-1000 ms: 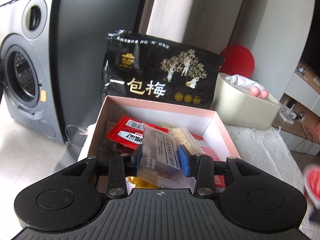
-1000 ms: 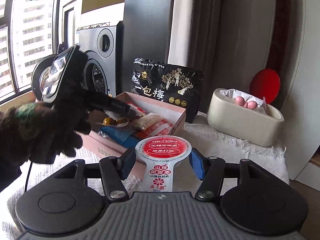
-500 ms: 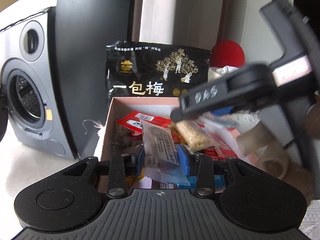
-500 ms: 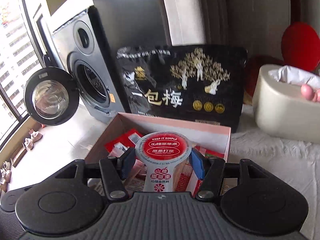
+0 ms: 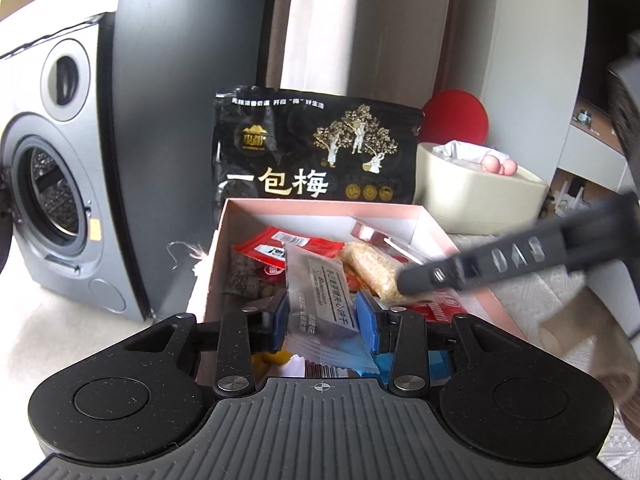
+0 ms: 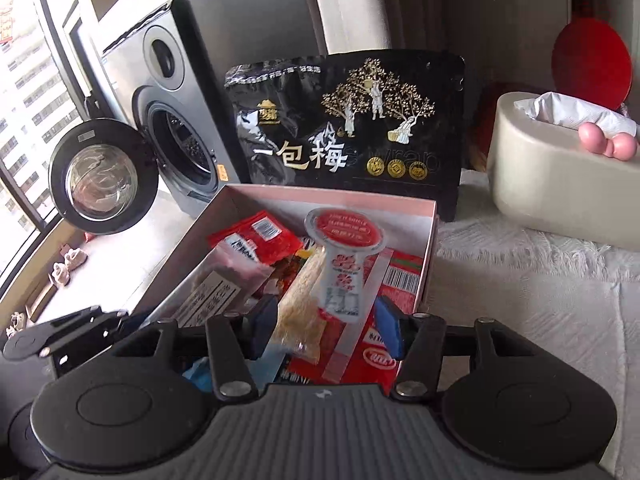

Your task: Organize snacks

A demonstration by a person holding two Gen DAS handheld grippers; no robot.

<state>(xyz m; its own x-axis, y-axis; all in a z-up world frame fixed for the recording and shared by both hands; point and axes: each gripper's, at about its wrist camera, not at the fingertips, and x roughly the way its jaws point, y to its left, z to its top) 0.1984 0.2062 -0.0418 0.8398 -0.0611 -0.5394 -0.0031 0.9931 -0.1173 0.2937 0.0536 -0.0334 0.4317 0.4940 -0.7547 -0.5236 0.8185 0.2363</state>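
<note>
A pink open box (image 5: 320, 205) holds several snack packets. My left gripper (image 5: 322, 320) is shut on a silvery biscuit packet (image 5: 324, 300) just above the box's near end. My right gripper (image 6: 326, 330) hangs over the same box (image 6: 328, 194), and its jaws are closing. A white snack with a round red top (image 6: 344, 256) is blurred a little ahead of the pads, over the other packets, and neither pad presses on it. In the left wrist view one dark finger of the right gripper (image 5: 480, 268) reaches in from the right.
A big black plum bag (image 5: 316, 148) stands upright behind the box. A beige tissue box (image 6: 560, 184) sits to the right on the white cloth. On the left are a grey washing machine (image 5: 52, 184) and its open door (image 6: 104, 176).
My right gripper came in over the box and tilted down. The round-topped snack left its pads and dropped toward the packets. My left gripper still holds the biscuit packet, shifted slightly.
</note>
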